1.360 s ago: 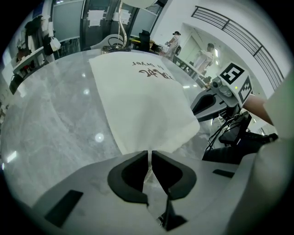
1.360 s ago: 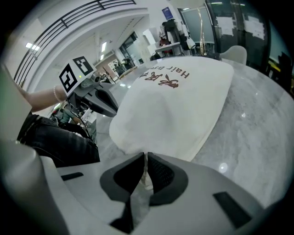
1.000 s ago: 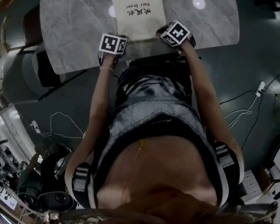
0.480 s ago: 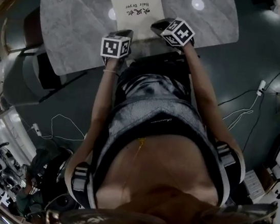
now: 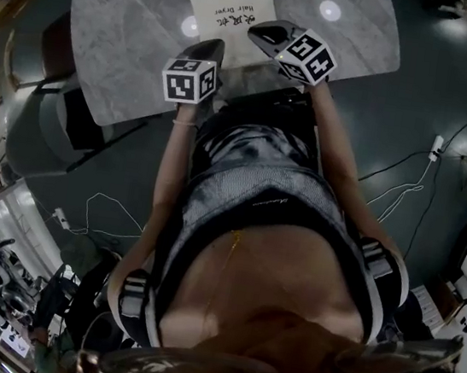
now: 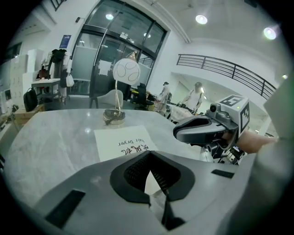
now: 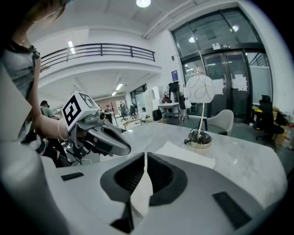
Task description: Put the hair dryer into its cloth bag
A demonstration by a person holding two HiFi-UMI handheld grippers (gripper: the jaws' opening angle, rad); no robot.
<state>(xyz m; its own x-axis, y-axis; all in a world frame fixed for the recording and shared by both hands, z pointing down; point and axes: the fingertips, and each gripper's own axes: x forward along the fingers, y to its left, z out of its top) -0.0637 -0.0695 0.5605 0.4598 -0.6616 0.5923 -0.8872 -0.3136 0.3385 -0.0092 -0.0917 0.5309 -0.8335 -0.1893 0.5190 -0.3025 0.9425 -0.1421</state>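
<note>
- Cloth bag (image 5: 227, 4): white, printed with lettering that includes "Hair Dryer". It lies in the middle of the marble table (image 5: 124, 45), toward the far side. Its far part rests flat on the top and its near edge is drawn up toward the two grippers.
- Left gripper (image 6: 149, 176): jaws closed, with a small fold of the bag's white cloth pinched between the ribbed pads. It holds the near-left part of the bag's edge.
- Right gripper (image 7: 145, 176): jaws just now closing tighter, almost together. A strip of the same white cloth is caught between them and hangs below the pads. It holds the near-right part of the edge, just right of the left gripper.
- Hair dryer: not seen in any view, on the table or in either gripper. Whether it is already inside the bag cannot be told; the bag looks thin and flat, which suggests it is empty.
- Table lamp (image 6: 125, 73): round white shade on a brass base, standing just beyond the bag's far edge and clear of the work.
- Done, as judged: the bag is gripped at two points along its near edge. Whether that edge is the opening cannot be told.
- Left, as judged: spreading the mouth, locating the dryer and putting it inside. The task looks to be at an early stage.
</note>
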